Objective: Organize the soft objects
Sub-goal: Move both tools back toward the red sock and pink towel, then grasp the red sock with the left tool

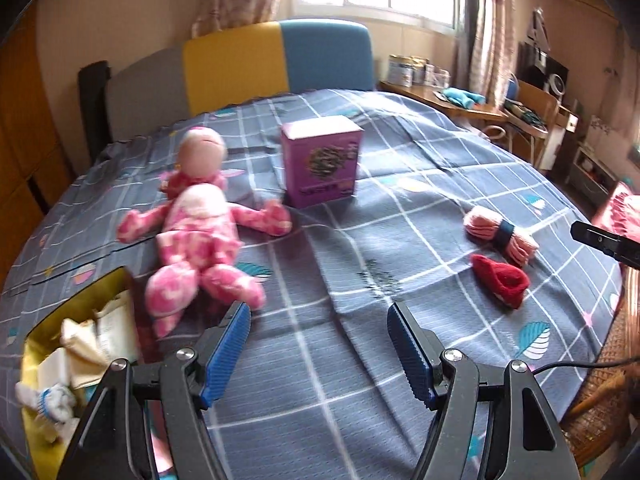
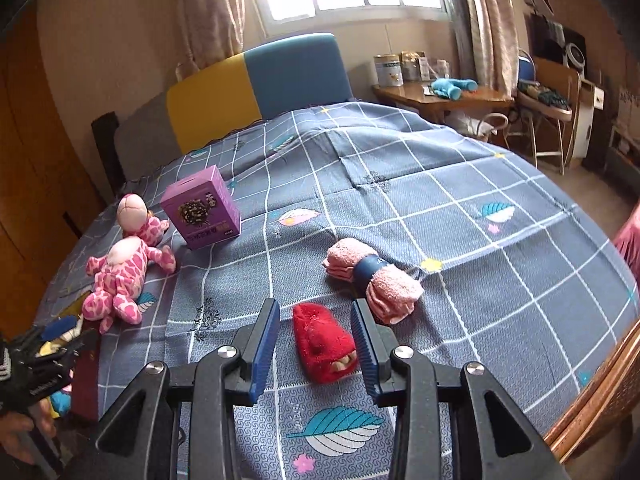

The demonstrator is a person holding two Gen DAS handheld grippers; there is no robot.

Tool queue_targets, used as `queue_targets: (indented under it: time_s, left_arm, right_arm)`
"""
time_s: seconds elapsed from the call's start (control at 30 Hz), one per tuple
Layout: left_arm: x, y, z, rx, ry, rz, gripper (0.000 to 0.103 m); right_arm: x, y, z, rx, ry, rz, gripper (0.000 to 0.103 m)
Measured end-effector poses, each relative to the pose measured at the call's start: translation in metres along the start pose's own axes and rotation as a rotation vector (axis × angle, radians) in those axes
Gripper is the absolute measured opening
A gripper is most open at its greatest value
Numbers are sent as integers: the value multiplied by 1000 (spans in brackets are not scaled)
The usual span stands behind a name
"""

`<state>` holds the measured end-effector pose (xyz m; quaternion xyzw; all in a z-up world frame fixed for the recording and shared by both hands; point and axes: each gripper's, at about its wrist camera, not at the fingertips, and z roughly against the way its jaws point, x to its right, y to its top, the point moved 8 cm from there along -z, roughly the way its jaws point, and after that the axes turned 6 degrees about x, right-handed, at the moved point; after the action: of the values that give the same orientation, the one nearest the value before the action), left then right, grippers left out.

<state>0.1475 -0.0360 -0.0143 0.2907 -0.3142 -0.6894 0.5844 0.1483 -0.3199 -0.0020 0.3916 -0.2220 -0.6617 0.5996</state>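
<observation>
On the checked blue bedsheet (image 2: 460,208) lies a red fuzzy slipper-like item (image 2: 324,344), right between the fingers of my right gripper (image 2: 315,307). The blue pads stand a little apart from it, so the gripper is open. A rolled pink towel (image 2: 372,276) with a dark band lies just beyond. My left gripper (image 1: 318,312) is open over bare sheet with nothing between its fingers. A pink spotted plush doll (image 1: 196,224) lies ahead to its left. A yellow box (image 1: 36,344) at the lower left holds several soft pieces. The red item (image 1: 500,280) and towel (image 1: 500,234) lie far right.
A purple carton (image 1: 322,160) stands upright mid-bed beside the doll. A yellow and blue headboard (image 1: 280,60) closes the far end. A wooden desk (image 2: 440,98) with tins and a blue plush toy (image 2: 454,87) stands beyond the bed. Wicker furniture (image 1: 600,380) borders the right edge.
</observation>
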Motion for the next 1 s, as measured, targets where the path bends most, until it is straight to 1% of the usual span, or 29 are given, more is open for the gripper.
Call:
queue_targets:
  time_s: [0.1, 0.23, 0.33, 0.57, 0.73, 1.0]
  left_arm:
    - [15, 3, -13, -22, -30, -9, 72]
    - [35, 5, -29, -47, -62, -26, 72]
    - [48, 7, -42, -73, -90, -31, 72]
    - [84, 10, -62, -107, -163, -51, 72]
    - [115, 9, -75, -145, -233, -66, 71]
    - [161, 3, -90, -194, -313, -98, 71]
  right_arm:
    - [11, -4, 0, -16, 18, -65, 37]
    - [32, -14, -4, -46, 54, -201, 37]
    - [41, -13, 0, -21, 69, -259, 37]
    - [44, -12, 1, -6, 80, -299, 37]
    - [49, -11, 4, 15, 90, -334, 37]
    - [51, -9, 5, 25, 105, -348, 37]
